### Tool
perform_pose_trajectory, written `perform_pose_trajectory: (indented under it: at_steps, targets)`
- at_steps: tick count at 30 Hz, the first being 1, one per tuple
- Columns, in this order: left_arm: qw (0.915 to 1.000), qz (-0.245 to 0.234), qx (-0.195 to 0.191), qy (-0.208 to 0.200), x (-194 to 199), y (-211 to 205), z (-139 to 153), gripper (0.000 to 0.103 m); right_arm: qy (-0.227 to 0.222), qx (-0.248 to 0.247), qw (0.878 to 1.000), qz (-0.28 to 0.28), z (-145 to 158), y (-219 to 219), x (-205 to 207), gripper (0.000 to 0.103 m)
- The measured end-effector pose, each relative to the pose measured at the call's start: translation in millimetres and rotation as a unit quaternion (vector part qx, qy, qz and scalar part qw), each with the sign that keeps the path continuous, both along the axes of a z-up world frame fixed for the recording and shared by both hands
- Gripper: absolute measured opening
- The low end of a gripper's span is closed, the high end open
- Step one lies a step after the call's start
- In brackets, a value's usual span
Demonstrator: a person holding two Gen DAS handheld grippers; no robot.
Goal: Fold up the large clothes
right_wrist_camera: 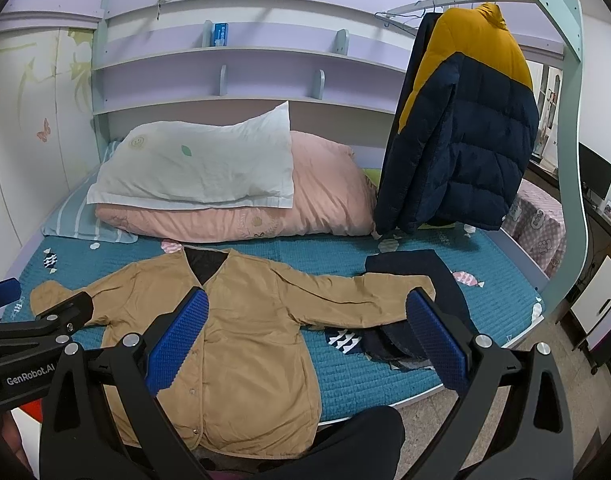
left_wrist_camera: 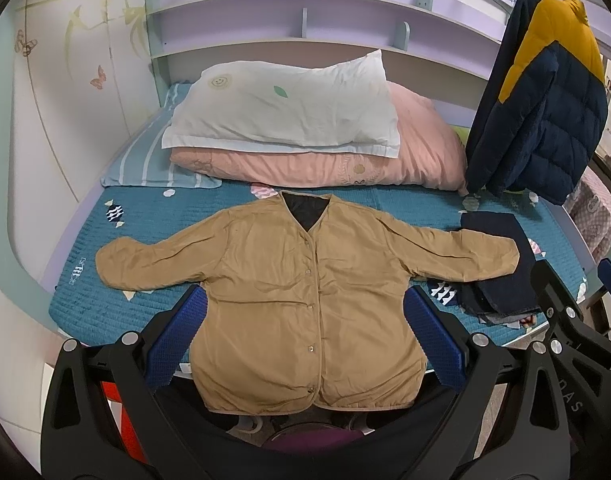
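A tan jacket [left_wrist_camera: 305, 300] of thin, slightly shiny and wrinkled fabric lies flat on the teal quilted bedspread [left_wrist_camera: 105, 300], front side up. Both sleeves are spread out to the sides, and its hem hangs a little over the near edge of the bed. It has a V-shaped neck with dark lining and a row of small round snaps down the middle. The end of one sleeve rests on a folded dark navy garment [left_wrist_camera: 501, 264]. The left gripper [left_wrist_camera: 305, 336] is wide open above the jacket body, holding nothing. The right gripper [right_wrist_camera: 309, 332] is also wide open and empty. Their pads [right_wrist_camera: 181, 340] are blue with a bumpy texture.
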State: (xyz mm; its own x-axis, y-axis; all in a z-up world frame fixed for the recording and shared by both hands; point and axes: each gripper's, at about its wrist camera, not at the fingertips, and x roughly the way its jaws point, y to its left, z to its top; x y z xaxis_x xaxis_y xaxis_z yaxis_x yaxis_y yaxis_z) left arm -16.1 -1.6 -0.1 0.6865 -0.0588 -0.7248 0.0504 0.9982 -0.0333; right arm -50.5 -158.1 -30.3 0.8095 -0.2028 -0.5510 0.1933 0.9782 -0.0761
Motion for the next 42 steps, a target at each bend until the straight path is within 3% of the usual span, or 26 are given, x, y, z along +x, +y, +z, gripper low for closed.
perform_pose_trajectory:
  at_steps: [14, 25, 34, 42]
  targets:
    - [0.9998, -0.001, -0.002, 0.02, 17.4, 2.7, -7.6, 0.099, 0.02, -0.001, 1.0, 0.002, -3.7, 4.0, 21.5, 0.096]
    - [0.9984, 0.004, -0.016, 0.054, 56.2, 22.2, -27.5, 0.099, 0.059, -0.015, 0.998, 0.01, -20.8, 25.0, 58.5, 0.096]
    - [0.9948, 0.033, -0.02, 0.095, 97.4, 67.5, -58.7, 0.098, 0.105, -0.022, 0.993, 0.044, -46.1, 65.4, 105.4, 0.096]
    - [0.9878, 0.083, -0.024, 0.13, 125.3, 125.5, -88.7, 0.098, 0.143, -0.009, 0.983, 0.11, -74.7, 125.0, 146.3, 0.096]
